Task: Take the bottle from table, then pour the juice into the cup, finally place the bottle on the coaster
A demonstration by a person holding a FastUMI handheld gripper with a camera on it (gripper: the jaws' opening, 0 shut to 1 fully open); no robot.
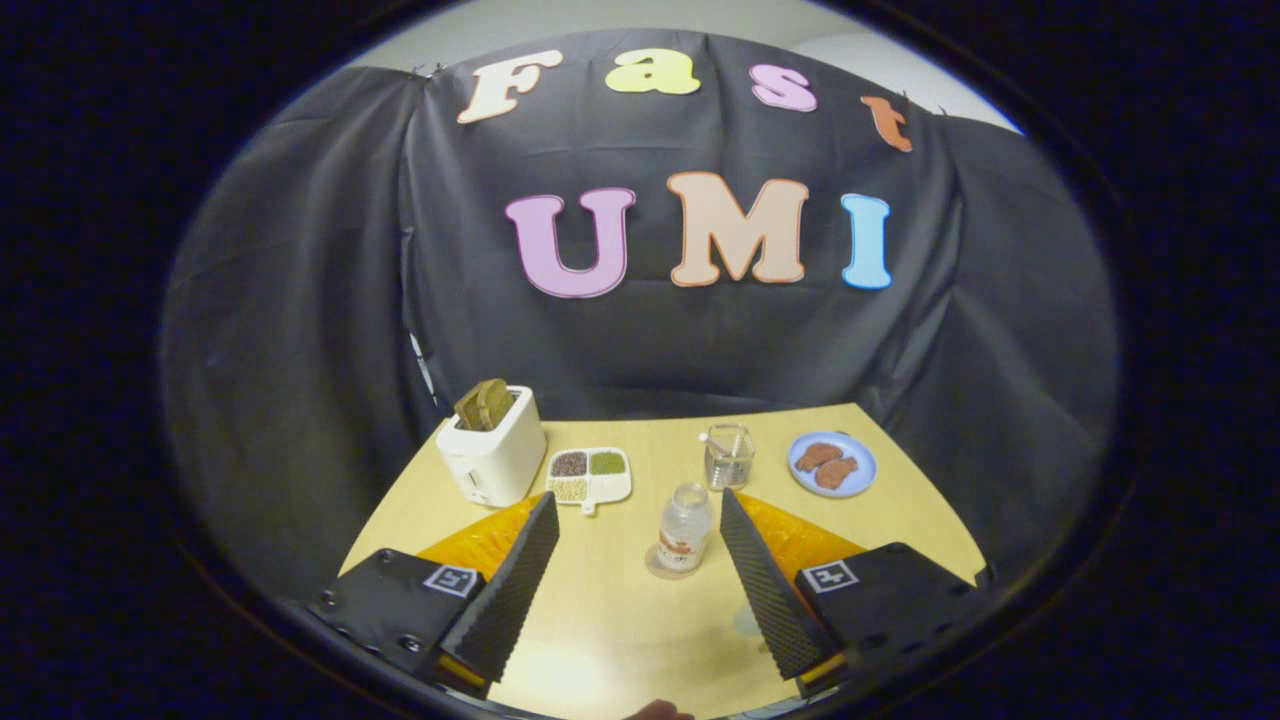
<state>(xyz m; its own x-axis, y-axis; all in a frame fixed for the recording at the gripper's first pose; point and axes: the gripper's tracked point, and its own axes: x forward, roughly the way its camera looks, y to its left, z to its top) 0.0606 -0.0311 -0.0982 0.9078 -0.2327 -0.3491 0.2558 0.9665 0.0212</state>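
Black gripper (640, 525) blocks with screws, little square marker tags, orange bits behind, ridged black foam pads (510, 590), set wide apart.

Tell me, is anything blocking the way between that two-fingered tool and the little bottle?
Nothing visible does. The open tool has bare wooden table between its ridged black fingers, and the small clear plastic bottle stands on a round coaster between their tips. The clear glass cup stands beyond it.

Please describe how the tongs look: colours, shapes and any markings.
The tongs have two flat black fingers with ribbed, grooved pads on their inner faces. Orange parts sit behind each finger. Both black base blocks carry a small white square marker with a black pattern.
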